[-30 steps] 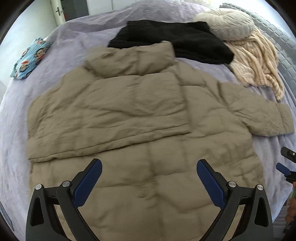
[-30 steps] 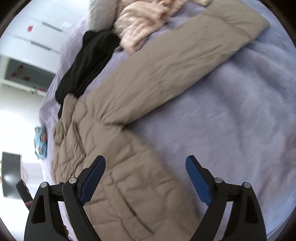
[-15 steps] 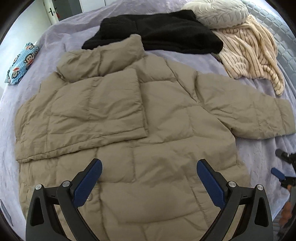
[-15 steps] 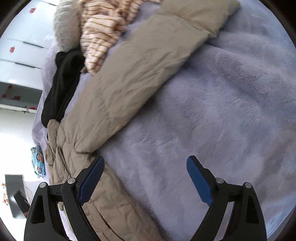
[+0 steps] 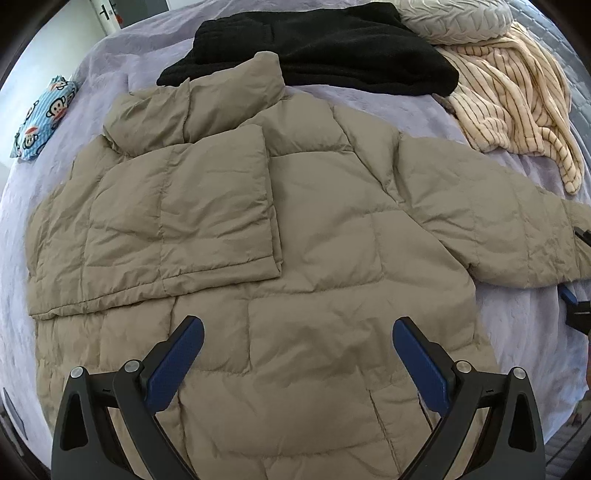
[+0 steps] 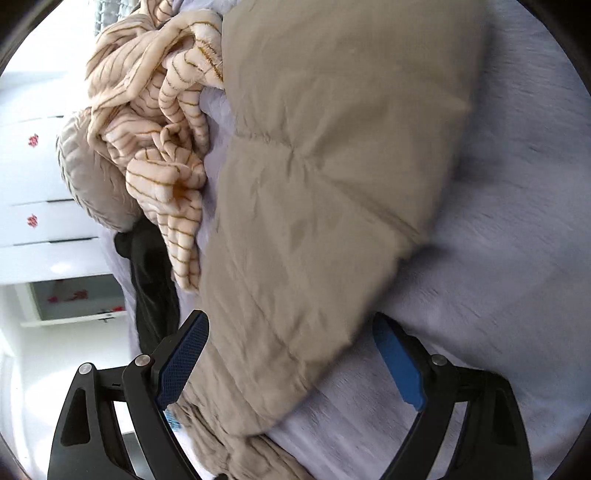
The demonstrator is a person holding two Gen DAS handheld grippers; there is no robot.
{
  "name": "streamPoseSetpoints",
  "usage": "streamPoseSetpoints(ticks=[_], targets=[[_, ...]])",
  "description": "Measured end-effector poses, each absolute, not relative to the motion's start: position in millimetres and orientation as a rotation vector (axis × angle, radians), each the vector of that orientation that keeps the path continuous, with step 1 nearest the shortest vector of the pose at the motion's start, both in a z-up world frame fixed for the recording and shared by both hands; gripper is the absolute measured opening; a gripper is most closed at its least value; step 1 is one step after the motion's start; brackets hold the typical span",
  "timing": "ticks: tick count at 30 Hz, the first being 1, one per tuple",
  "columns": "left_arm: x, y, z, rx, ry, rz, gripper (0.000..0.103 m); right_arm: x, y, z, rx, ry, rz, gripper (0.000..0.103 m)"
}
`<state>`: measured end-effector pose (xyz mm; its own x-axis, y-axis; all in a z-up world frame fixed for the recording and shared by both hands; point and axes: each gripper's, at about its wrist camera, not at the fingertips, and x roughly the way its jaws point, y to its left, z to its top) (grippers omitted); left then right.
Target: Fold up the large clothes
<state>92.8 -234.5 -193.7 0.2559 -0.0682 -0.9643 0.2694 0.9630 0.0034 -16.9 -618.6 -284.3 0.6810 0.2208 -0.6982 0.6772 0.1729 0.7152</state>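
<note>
khaki puffer jacket (image 5: 314, 236) spread on bed (image 5: 110, 85), one sleeve (image 5: 177, 218) folded in

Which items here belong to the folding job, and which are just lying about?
In the job:
puffer jacket
left hand-held gripper
right hand-held gripper

Lying about:
black garment
striped garment
cushion
monkey-print cloth

Soft daylight is even across the khaki jacket (image 5: 303, 229); white walls beyond it blow out. Right wrist view is motion-smeared around the jacket sleeve (image 6: 325, 184); fisheye bends both views' edges
</note>
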Motion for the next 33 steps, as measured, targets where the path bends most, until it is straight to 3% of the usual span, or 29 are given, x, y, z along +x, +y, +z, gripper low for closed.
streamPoseSetpoints(ticks=[6, 8, 12, 13, 24, 29, 33], targets=[[99, -233, -197, 0.22, 1.293, -0.21, 0.102, 1, -618, -292, 1.517, 0.734, -0.318, 0.092], [101, -232, -197, 0.225, 1.294, -0.21, 0.102, 2, -619, -296, 1.581, 0.702, -0.316, 0.088], [104, -227, -197, 0.221, 1.292, -0.213, 0.102, 4, -620, -303, 1.66, 0.681, -0.329, 0.014], [106, -225, -196, 0.219, 1.289, -0.214, 0.102, 5, -619, -300, 1.654, 0.675, -0.321, 0.008], [138, -153, -177, 0.141, 1.223, -0.166, 0.102, 106, -514, -175, 1.078, 0.753, -0.037, 0.007], [148, -114, -173, 0.099, 1.192, -0.121, 0.102, 160, -412, -149, 0.822, 0.811, 0.096, 0.007], [150, -83, -175, 0.065, 1.183, -0.093, 0.102, 190, -323, -161, 0.598, 0.922, 0.156, 0.007]])
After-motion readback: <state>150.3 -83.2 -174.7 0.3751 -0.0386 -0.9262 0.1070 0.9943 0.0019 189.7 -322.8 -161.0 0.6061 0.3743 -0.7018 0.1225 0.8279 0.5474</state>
